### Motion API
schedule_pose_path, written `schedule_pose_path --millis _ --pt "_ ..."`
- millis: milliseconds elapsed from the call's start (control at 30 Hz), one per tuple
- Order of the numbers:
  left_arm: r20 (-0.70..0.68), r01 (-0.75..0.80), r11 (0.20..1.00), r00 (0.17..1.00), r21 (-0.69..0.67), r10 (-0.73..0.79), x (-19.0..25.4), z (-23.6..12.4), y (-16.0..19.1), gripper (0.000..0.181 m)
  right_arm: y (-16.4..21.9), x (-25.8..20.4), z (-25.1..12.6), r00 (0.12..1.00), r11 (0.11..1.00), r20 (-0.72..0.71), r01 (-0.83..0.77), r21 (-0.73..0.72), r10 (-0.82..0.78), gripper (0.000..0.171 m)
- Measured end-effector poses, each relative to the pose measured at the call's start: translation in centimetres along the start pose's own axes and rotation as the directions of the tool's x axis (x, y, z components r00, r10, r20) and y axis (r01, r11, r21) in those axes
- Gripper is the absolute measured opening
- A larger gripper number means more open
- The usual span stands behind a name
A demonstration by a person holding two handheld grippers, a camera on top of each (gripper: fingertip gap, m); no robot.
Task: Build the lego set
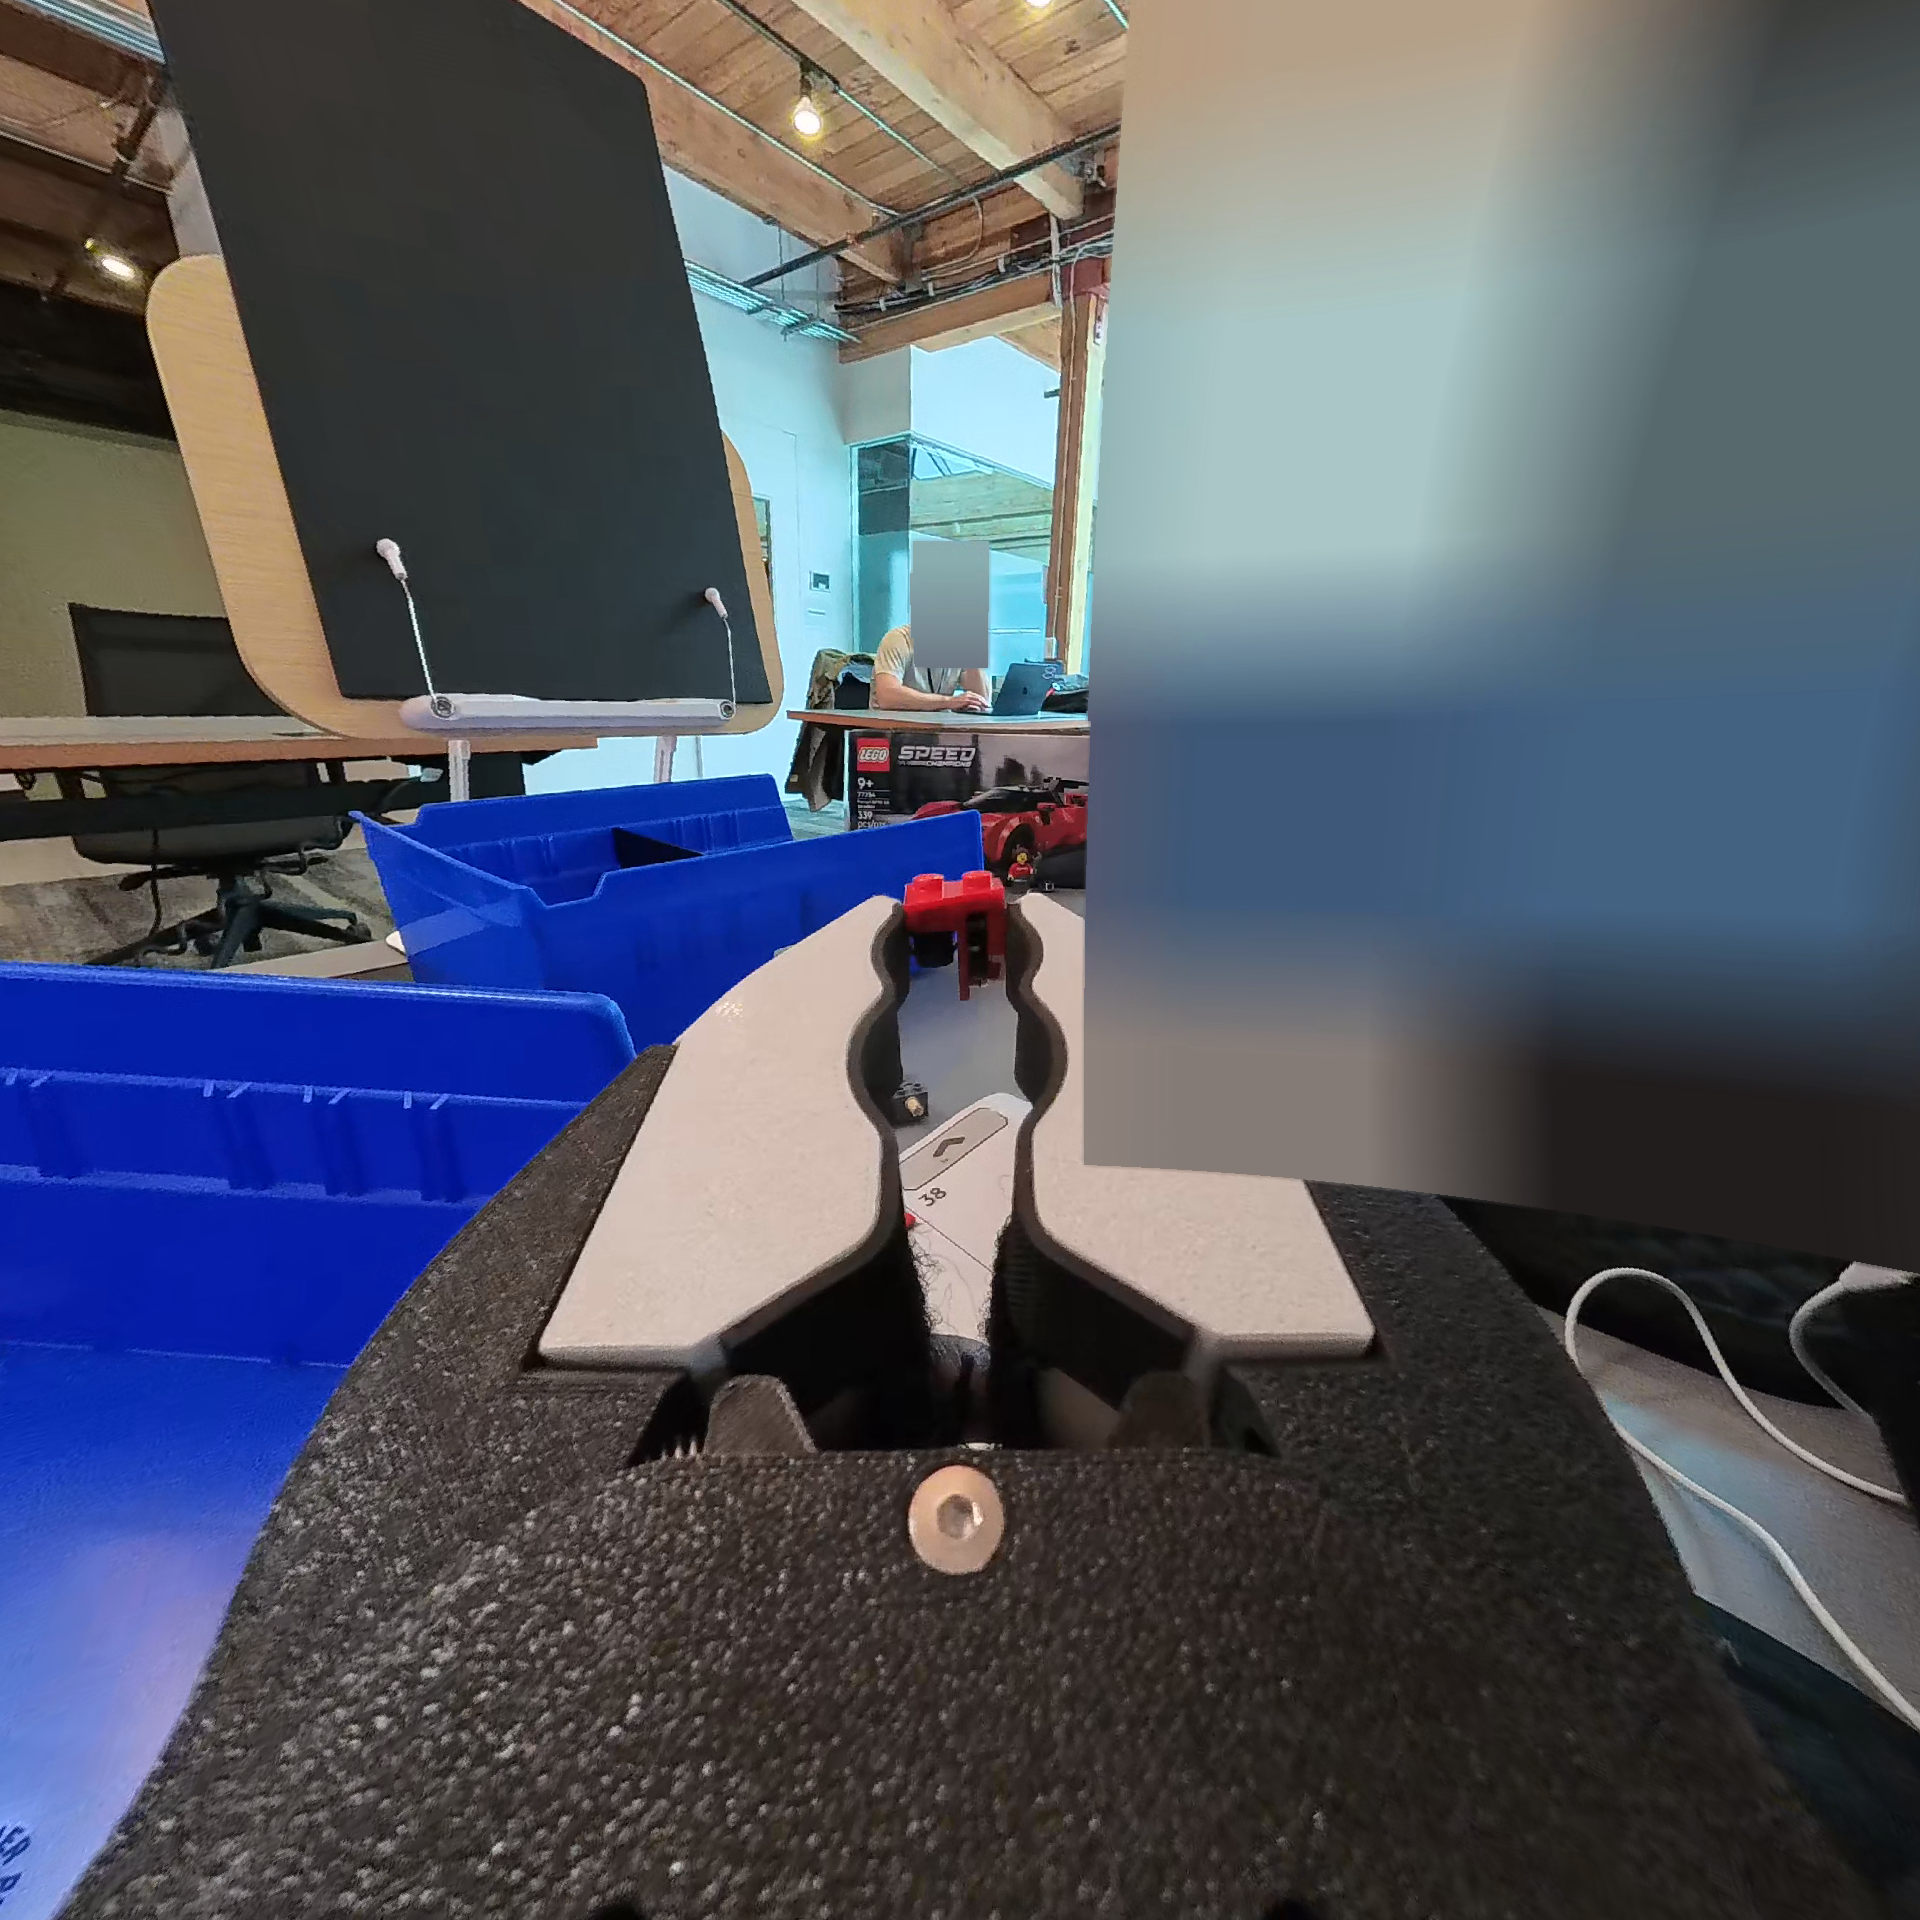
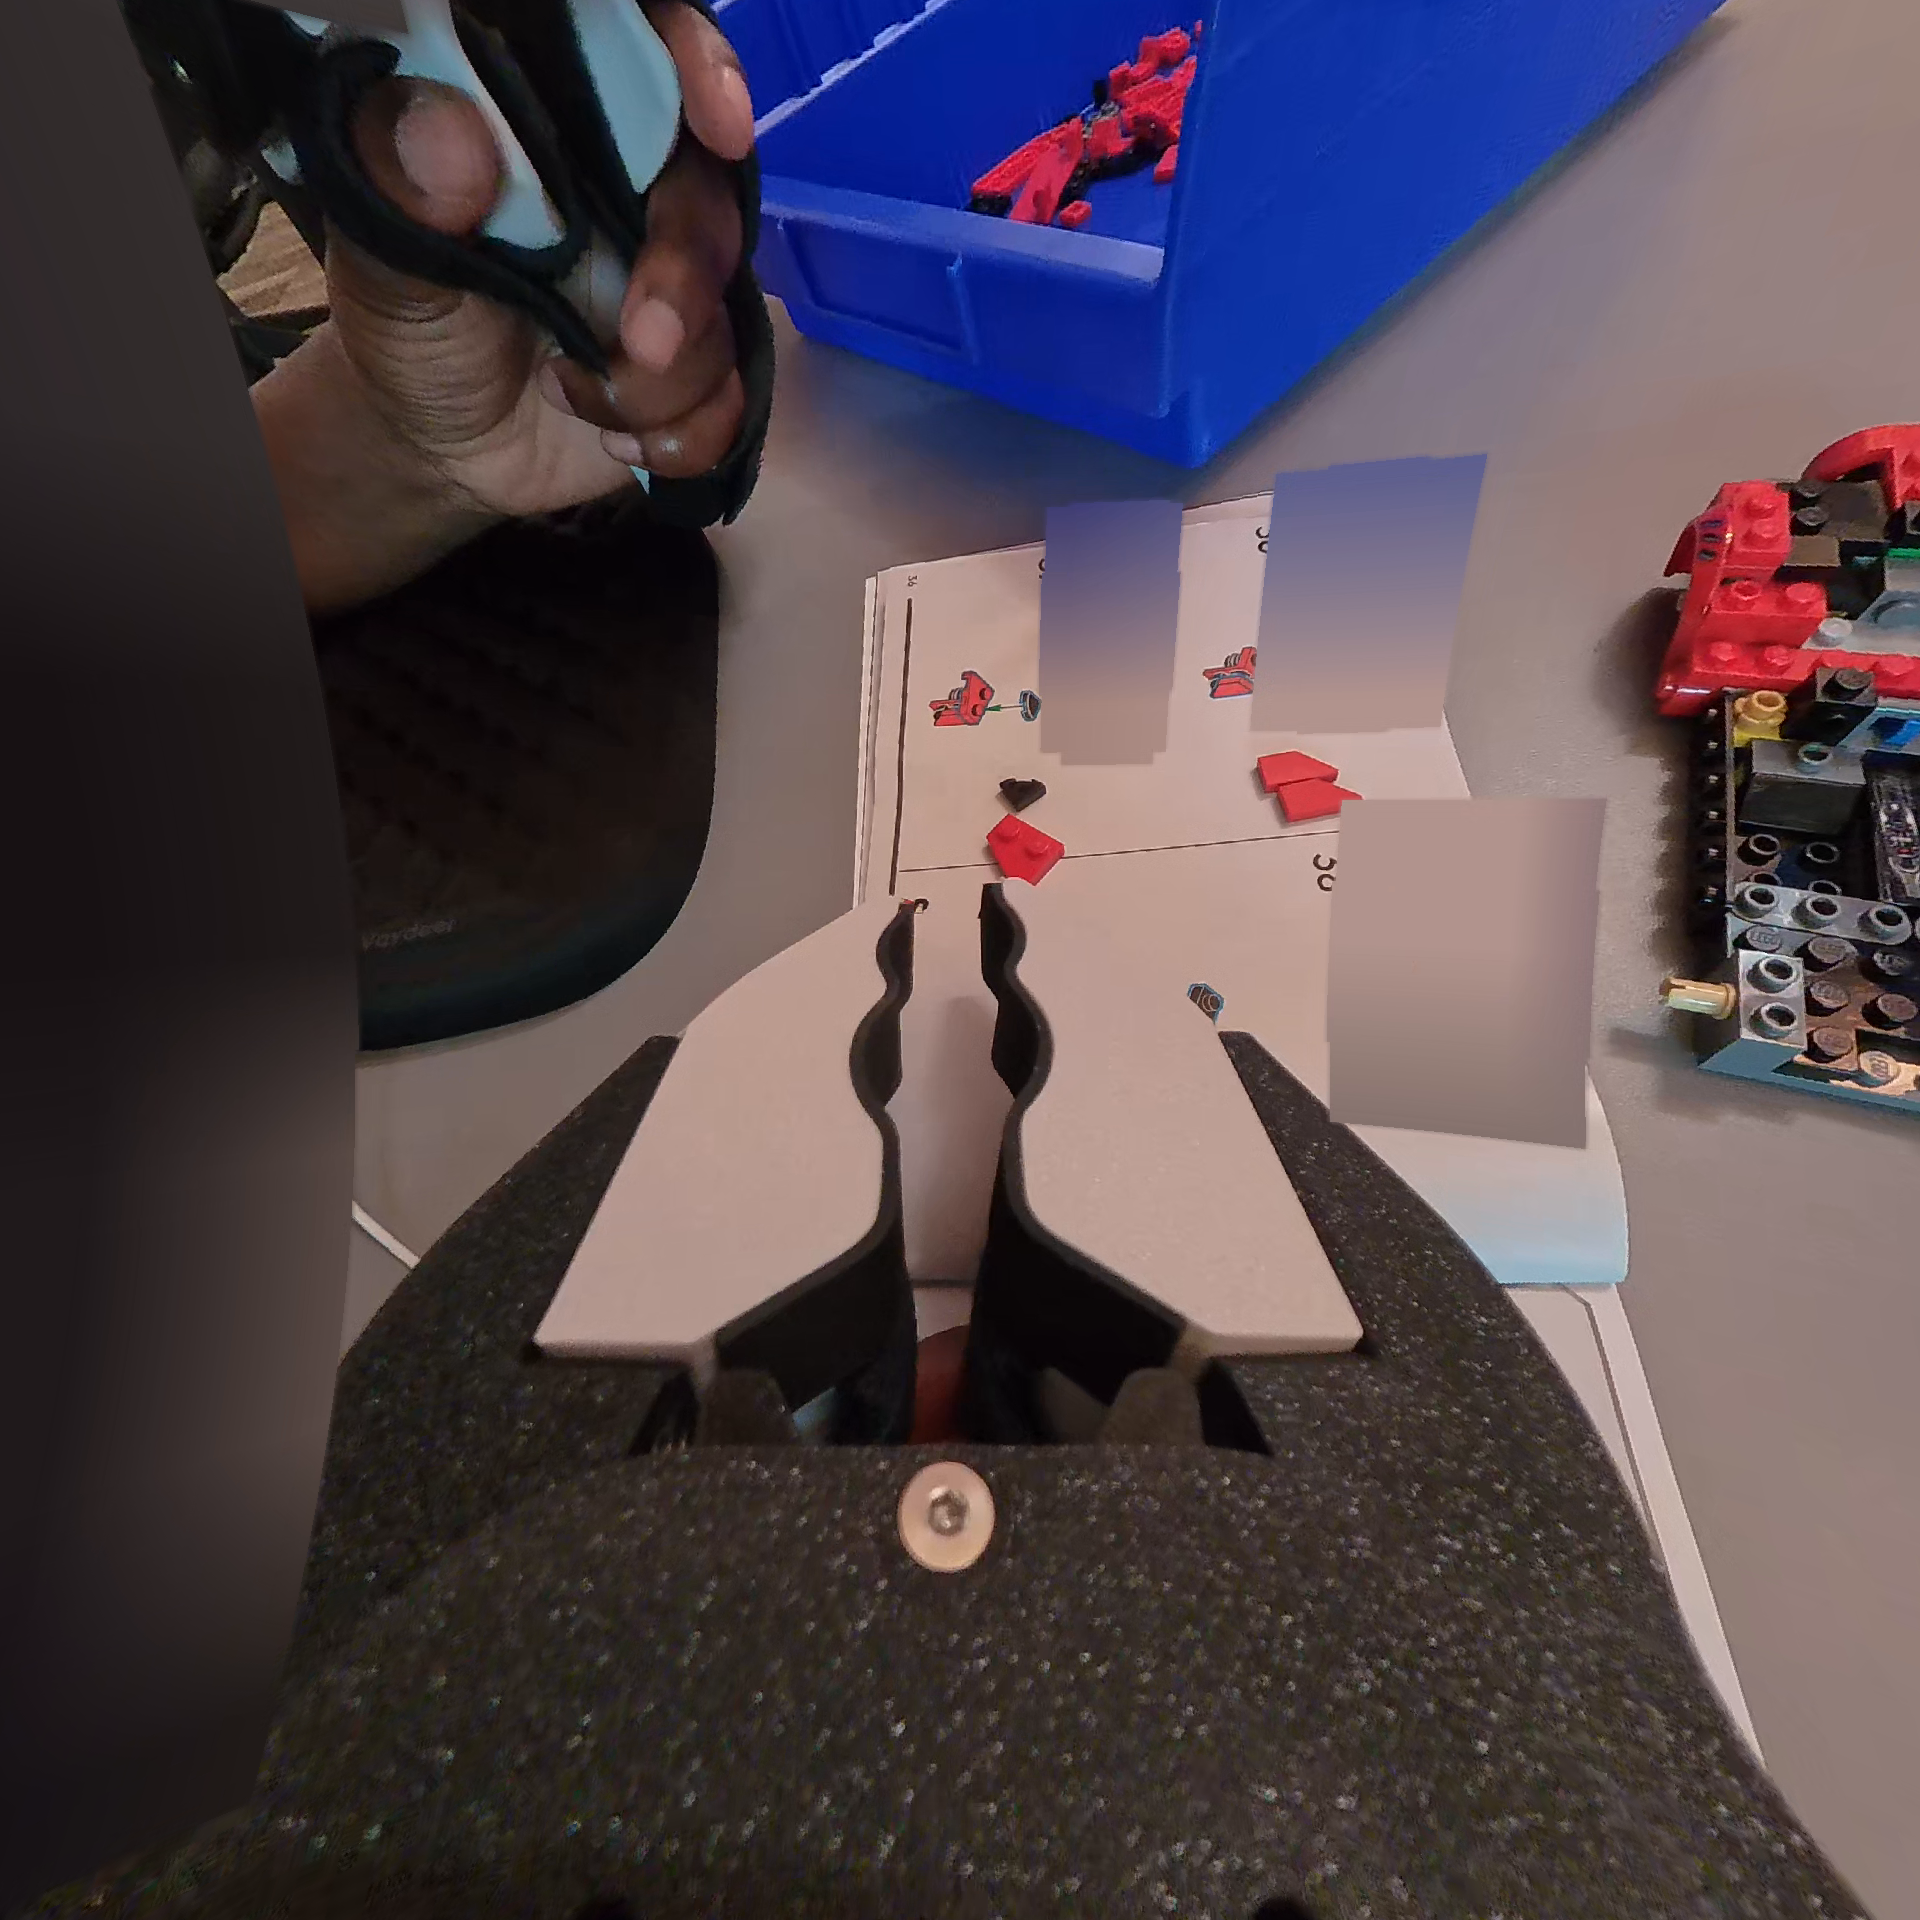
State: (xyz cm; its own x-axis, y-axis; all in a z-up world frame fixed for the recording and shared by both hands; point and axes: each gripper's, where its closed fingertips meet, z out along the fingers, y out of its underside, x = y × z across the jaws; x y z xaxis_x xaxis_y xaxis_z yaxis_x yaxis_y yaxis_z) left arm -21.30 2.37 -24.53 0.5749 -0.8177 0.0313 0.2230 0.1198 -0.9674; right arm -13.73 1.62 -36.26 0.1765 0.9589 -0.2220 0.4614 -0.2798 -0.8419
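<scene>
In the left wrist view my left gripper (image 1: 958, 920) is shut on a small red assembly (image 1: 954, 902) with black parts, held at the fingertips above the table. In the right wrist view my right gripper (image 2: 951, 902) is open a little and empty, low over the instruction booklet (image 2: 1132, 935). Just beyond its tips lies a red wedge plate (image 2: 1024, 847), with a small black piece (image 2: 1023, 794) behind it. Two red tiles (image 2: 1301, 785) lie to the right on the booklet. The partly built red and black car (image 2: 1813, 790) sits at the right edge.
A blue bin (image 2: 1226, 343) holding red pieces (image 2: 1091, 135) stands beyond the booklet. A hand (image 2: 499, 343) with the other gripper is at the upper left, over a black chair seat (image 2: 520, 769). In the left view there are blue bins (image 1: 644, 894), the set's box (image 1: 935, 774) and a loose black piece (image 1: 912, 1099). Tip to tip, the grippers are about 15 centimetres apart.
</scene>
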Motion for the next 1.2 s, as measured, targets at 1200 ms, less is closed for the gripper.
schedule_pose_path --millis 1200 --pt "-0.001 -0.042 0.999 0.999 -0.026 0.042 0.2 0.1 0.4 0.017 -1.1 1.4 -0.5 0.996 0.989 -0.052 -0.076 -0.126 0.07 0.0"
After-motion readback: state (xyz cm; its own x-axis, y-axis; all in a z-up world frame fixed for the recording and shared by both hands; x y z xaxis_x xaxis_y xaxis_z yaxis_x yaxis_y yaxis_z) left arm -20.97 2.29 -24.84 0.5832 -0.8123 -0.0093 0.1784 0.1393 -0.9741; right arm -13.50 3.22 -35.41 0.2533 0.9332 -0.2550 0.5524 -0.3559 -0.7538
